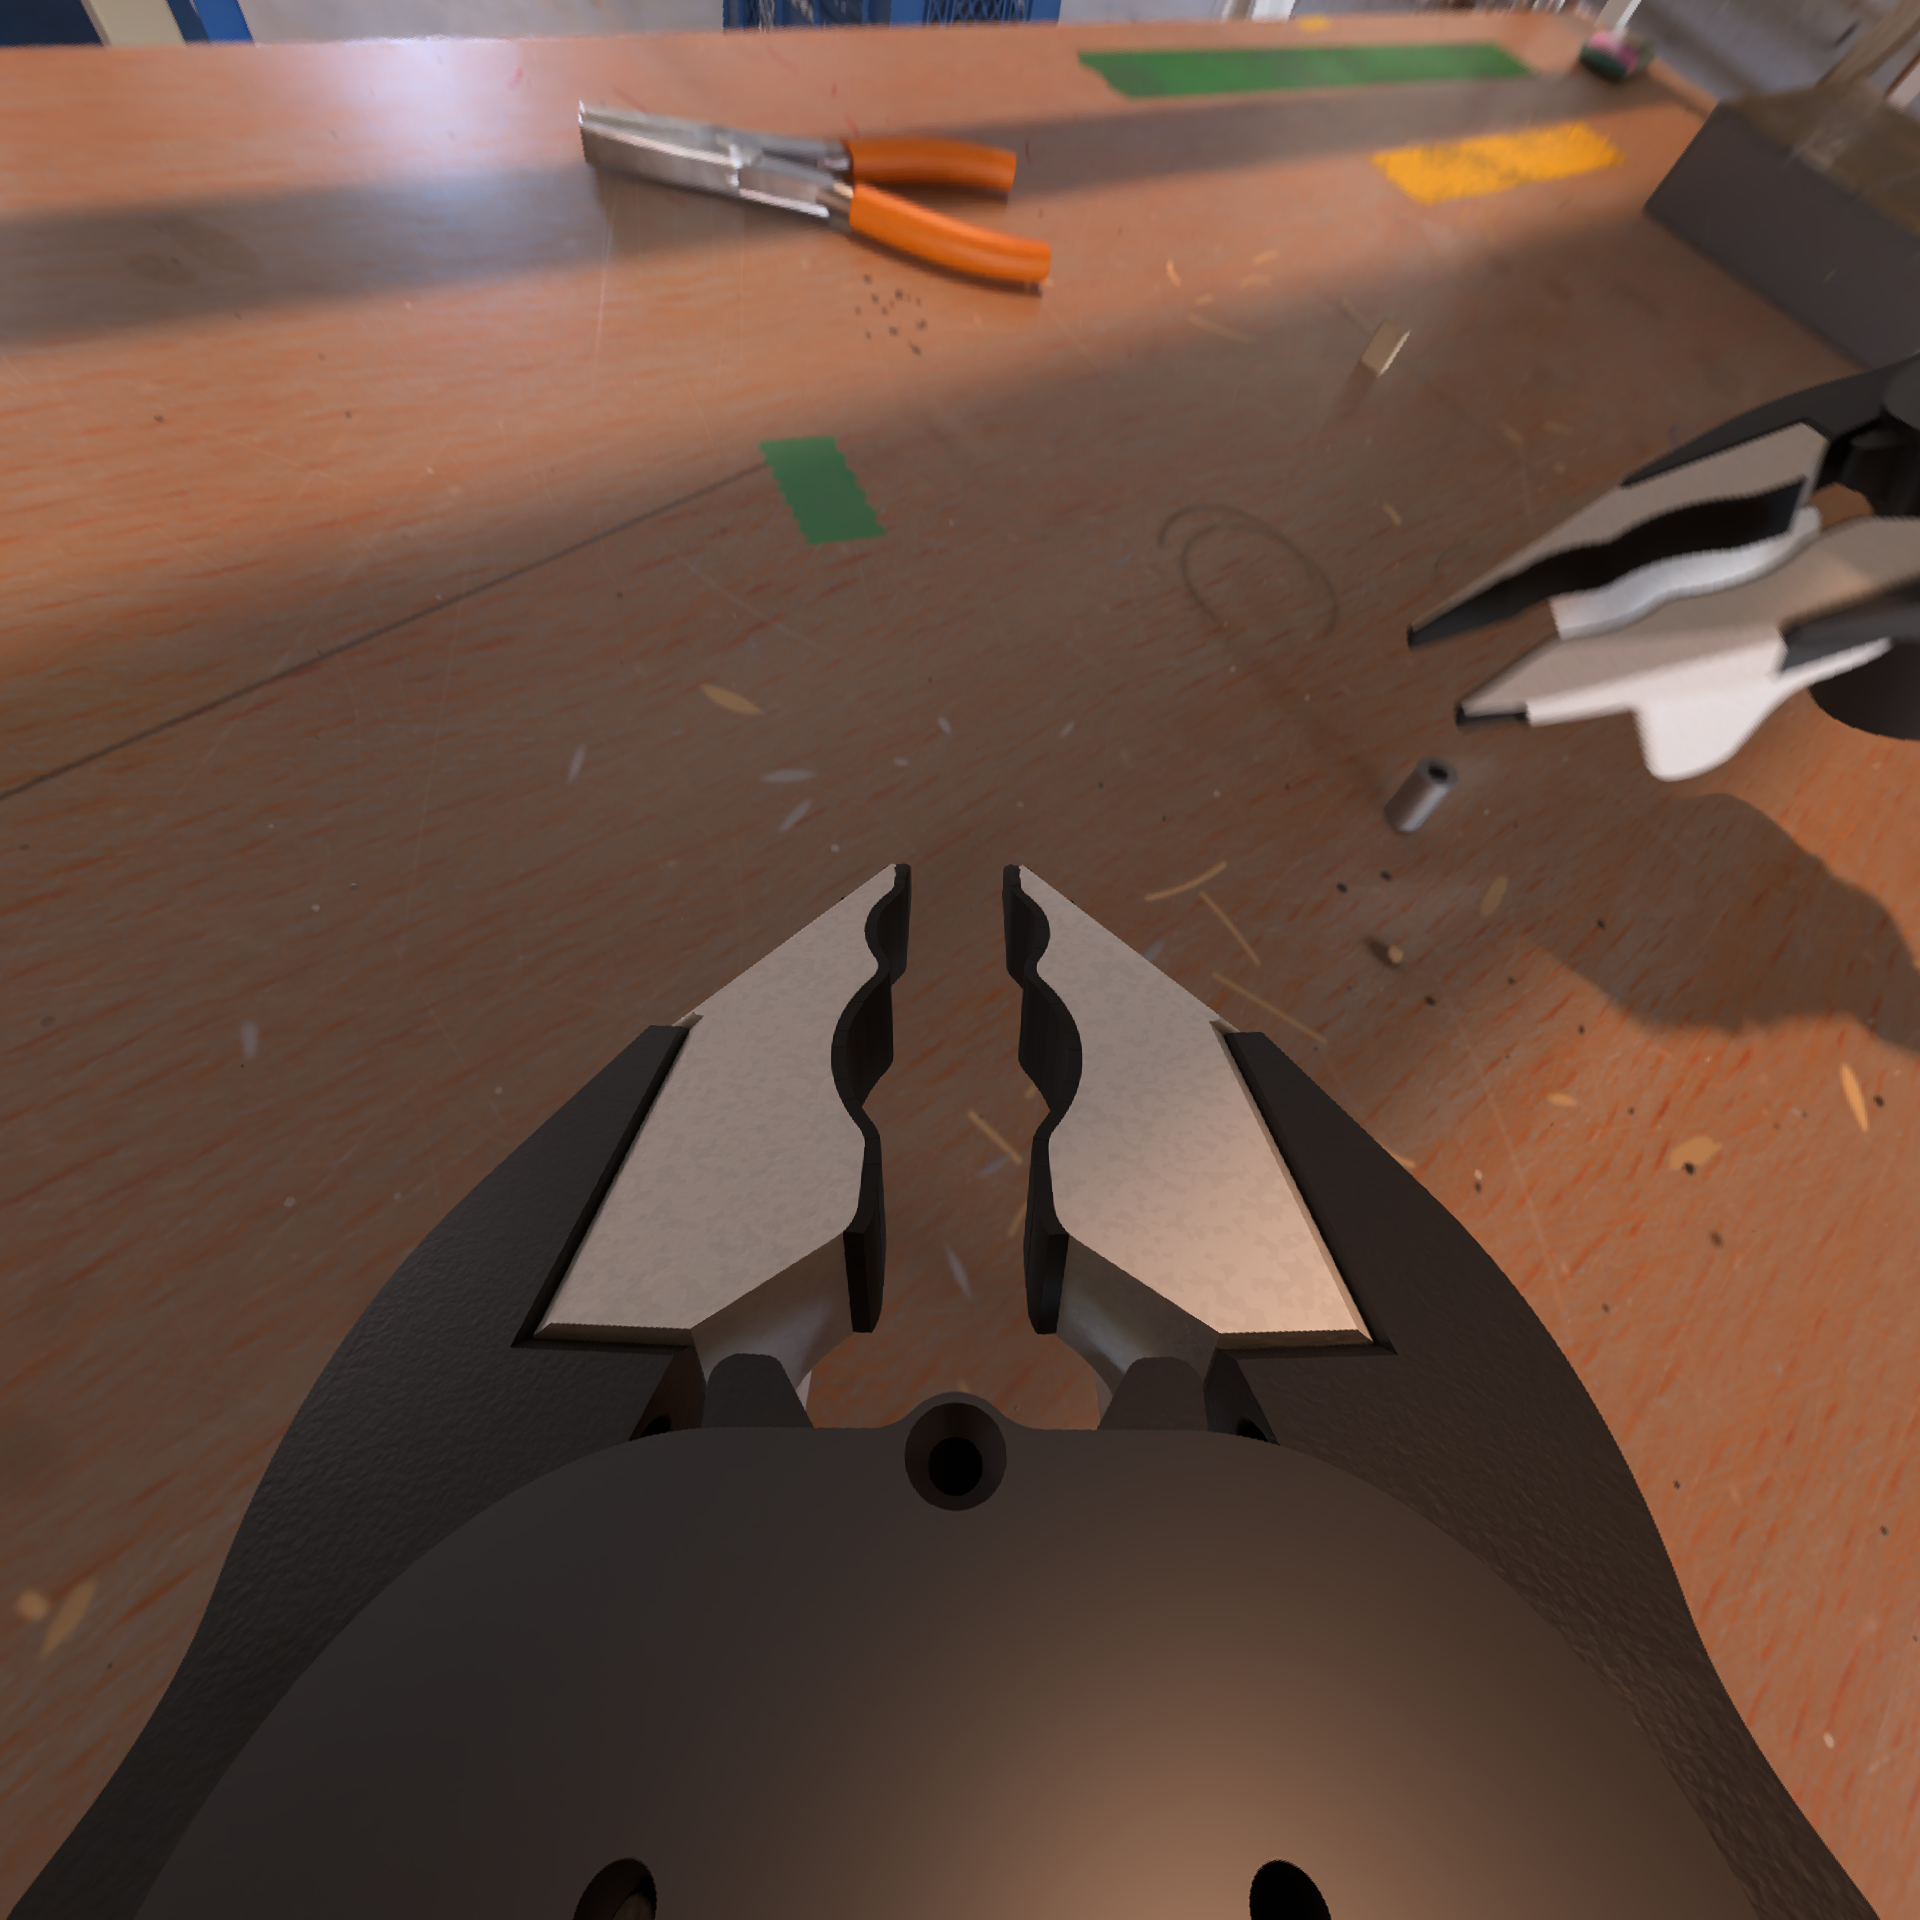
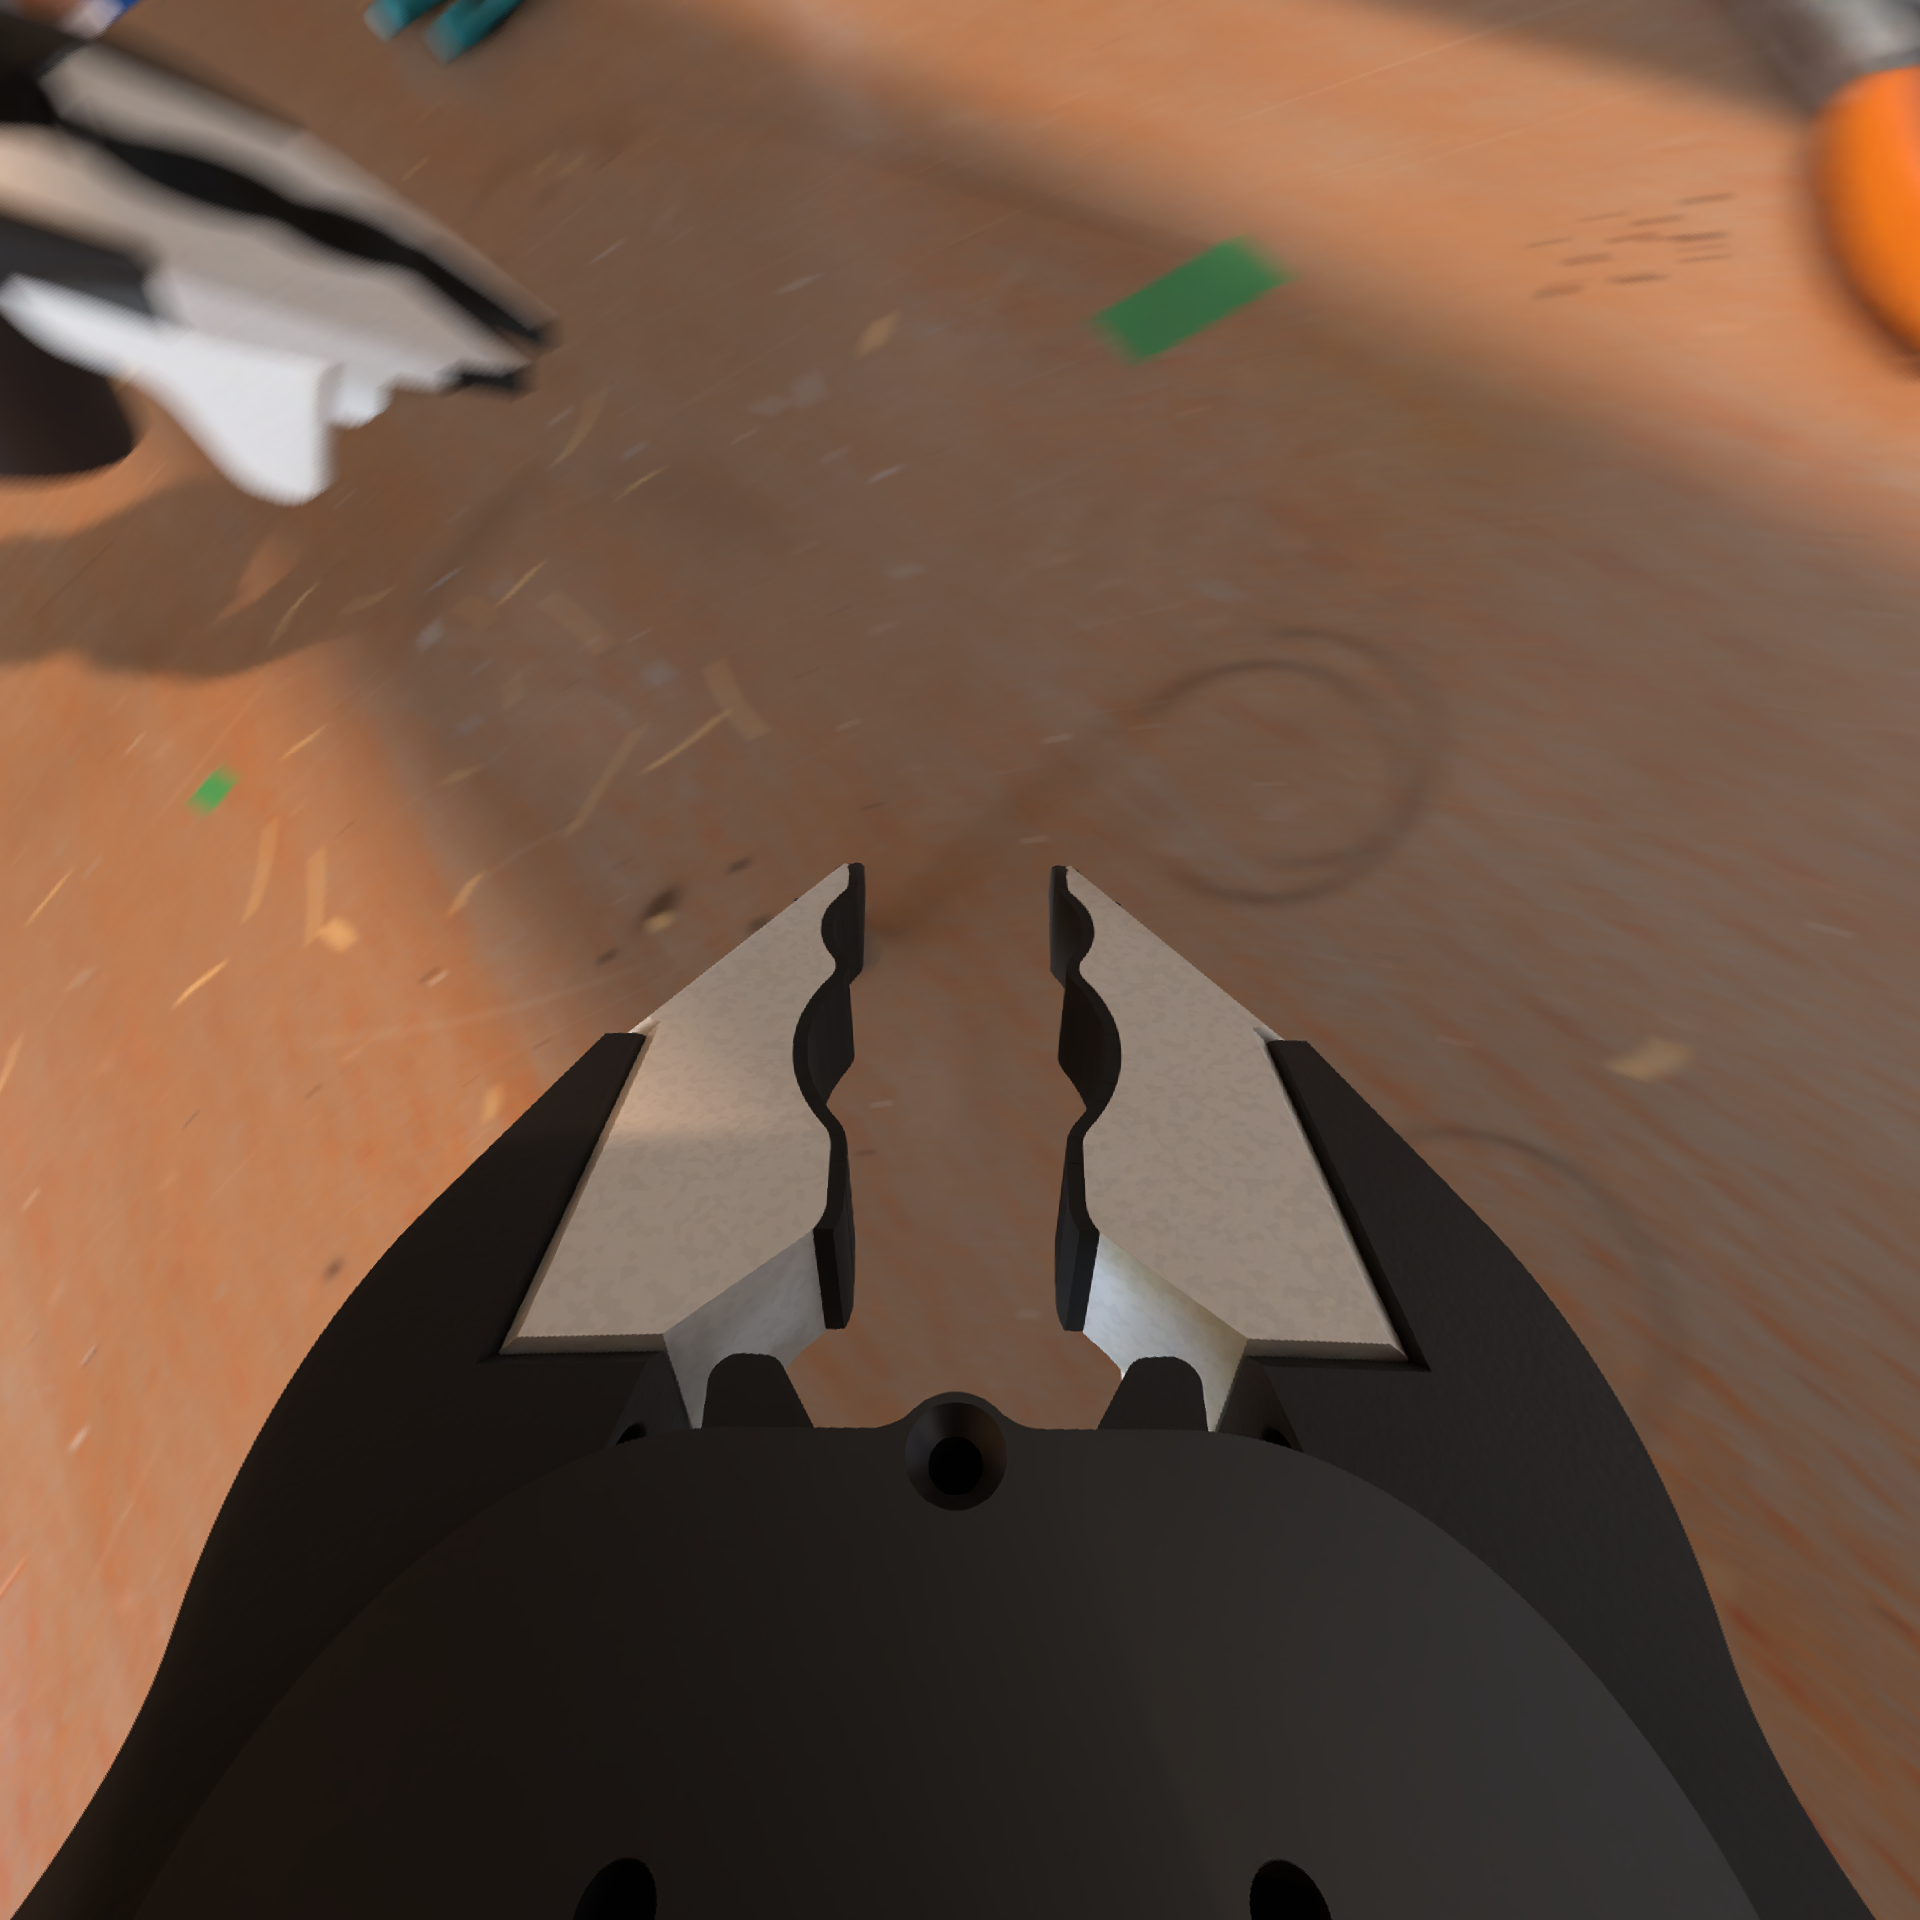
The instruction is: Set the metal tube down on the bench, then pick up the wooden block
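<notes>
Left gripper [image 1: 956, 878] spread, nothing between its fingers, hanging over the bench [image 1: 416, 935]. Right gripper [image 2: 956, 878] also parted and empty, wider than the left; seen from the side in the left wrist view [image 1: 1439, 665], above the tube [image 1: 1420, 795].

Tube lying on the bench just below the right gripper's tips: short, grey, metal, hollow at the end. Block [image 1: 1384, 348] beyond the tube, well apart from it, small, pale, blurred, so its exact shape hard to tell. Neither shown in the right wrist view, which is smeared; only the left gripper [image 2: 520, 343] at upper left, a green tape strip [image 2: 1190, 299] and an orange handle [image 2: 1870, 229] at the right edge.

Far beyond the tube, toward the left: pliers [image 1: 810, 187], steel jaws, glossy orange grips. Green tape [image 1: 821, 488] between pliers and tube. Long green strip [image 1: 1299, 71] and yellow patch [image 1: 1496, 161] at the far edge. Dark box [image 1: 1766, 229] behind the block. Bench reddish wood, grained, scratched, strewn with shavings and ring marks.
</notes>
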Robot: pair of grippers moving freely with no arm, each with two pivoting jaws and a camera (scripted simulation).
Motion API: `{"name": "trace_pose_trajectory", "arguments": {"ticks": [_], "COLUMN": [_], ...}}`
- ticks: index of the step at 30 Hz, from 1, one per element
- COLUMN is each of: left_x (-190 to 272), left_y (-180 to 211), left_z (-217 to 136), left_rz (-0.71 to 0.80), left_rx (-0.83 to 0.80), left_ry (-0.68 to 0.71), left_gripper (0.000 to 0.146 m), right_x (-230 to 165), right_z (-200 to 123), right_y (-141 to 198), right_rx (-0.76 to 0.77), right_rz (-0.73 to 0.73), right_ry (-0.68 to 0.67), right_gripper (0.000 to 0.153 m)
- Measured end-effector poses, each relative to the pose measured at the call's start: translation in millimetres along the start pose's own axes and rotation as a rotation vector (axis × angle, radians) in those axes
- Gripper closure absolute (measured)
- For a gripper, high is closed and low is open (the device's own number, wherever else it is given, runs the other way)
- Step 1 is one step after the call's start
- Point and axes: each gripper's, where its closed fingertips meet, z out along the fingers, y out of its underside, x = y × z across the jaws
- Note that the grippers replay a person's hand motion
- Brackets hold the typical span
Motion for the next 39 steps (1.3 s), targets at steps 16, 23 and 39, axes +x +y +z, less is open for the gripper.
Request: {"name": "trace_pose_trajectory", "arguments": {"ticks": [16,23,39], "left_x": [11,12,17], "left_y": [-6,-5,-8], "left_z": [-3,-3,-4], "left_rz": [-0.063,-0.058,-0.065], "left_rx": [0.034,0.029,0.045], "left_ry": [0.103,0.108,0.140], "left_gripper": [0.129,0.128,0.128], "right_x": [214,239,232], "right_z": [-61,-63,-57], "right_y": [-1,6,5], "right_rx": [-0.097,-0.069,-0.072], "right_rz": [0.215,0.290,0.275], "right_ry": [0.650,0.698,0.651], "right_gripper": [0.121,0.126,0.145]}}
